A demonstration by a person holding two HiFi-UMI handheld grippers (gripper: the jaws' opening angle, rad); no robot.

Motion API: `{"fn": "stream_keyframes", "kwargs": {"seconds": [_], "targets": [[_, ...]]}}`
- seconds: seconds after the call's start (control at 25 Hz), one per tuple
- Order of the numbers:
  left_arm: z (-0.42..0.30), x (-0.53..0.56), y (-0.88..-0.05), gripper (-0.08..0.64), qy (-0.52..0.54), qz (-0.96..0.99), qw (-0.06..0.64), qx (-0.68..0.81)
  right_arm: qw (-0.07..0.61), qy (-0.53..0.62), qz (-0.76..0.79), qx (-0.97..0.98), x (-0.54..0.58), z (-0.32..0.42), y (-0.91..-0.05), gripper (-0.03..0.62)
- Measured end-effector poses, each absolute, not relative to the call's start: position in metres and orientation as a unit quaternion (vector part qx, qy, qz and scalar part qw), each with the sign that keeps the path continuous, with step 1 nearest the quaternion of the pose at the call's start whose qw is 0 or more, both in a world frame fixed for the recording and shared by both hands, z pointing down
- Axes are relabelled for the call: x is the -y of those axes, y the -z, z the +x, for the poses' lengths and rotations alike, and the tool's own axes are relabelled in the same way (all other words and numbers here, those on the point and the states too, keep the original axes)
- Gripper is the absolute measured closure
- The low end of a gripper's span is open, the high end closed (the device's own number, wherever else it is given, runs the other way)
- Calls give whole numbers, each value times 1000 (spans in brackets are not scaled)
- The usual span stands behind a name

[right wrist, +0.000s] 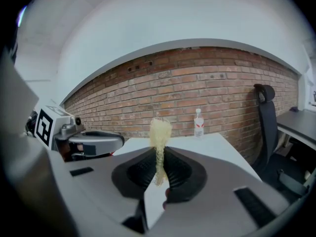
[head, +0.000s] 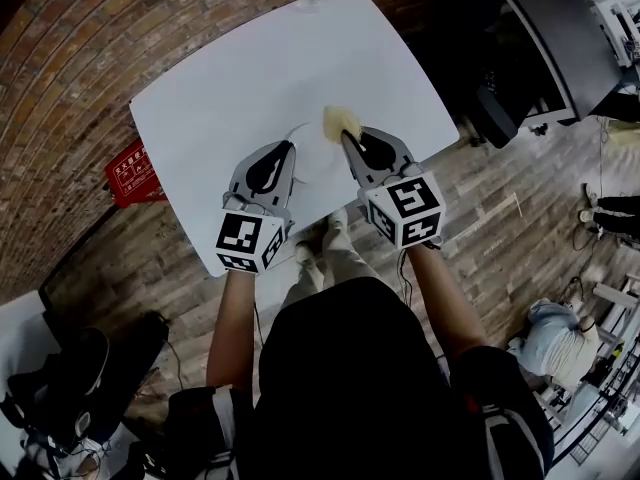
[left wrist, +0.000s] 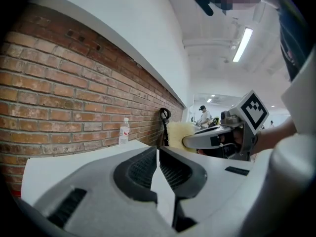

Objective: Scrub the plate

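The white round plate (head: pixel 312 165) lies between both grippers, nearer the right gripper (head: pixel 347 138), whose jaws grasp a yellow mesh scrubber (head: pixel 341 121); the left gripper (head: pixel 290 150) has its jaws clenched on nothing.

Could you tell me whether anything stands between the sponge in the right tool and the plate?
Nothing visible does. The right tool holds the yellow sponge at the rim of the white plate; the shut left tool is at its other side, not between them.

A white table (head: pixel 230 98) stands by a red brick wall (right wrist: pixel 207 90) on wood-plank floor (head: pixel 520 218), under ceiling strip lights (left wrist: pixel 242 44).
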State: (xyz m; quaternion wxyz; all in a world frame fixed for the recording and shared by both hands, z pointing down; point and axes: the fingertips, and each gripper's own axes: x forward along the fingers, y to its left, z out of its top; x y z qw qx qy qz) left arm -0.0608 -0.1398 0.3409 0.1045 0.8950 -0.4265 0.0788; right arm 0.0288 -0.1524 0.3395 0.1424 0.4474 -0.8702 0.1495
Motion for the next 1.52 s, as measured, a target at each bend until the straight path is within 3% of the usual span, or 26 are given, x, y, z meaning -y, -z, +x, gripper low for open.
{"fn": "stream_keyframes", "kwargs": {"seconds": [0.68,1.32,1.44,1.52], "targets": [[-56,141,-462,541,-157,885,154,411,217,-188,409,866,162,29,-436,554],[-54,138,-521,538,-185,877,194,398,254,-232,388,855,151,29,-501,554],[-53,140,-526,442,-186,882,197,386,256,-237,388,853,151,27,-509,554],[-52,141,-530,420,-192,885,195,378,256,-241,389,851,151,26,-512,554]]}}
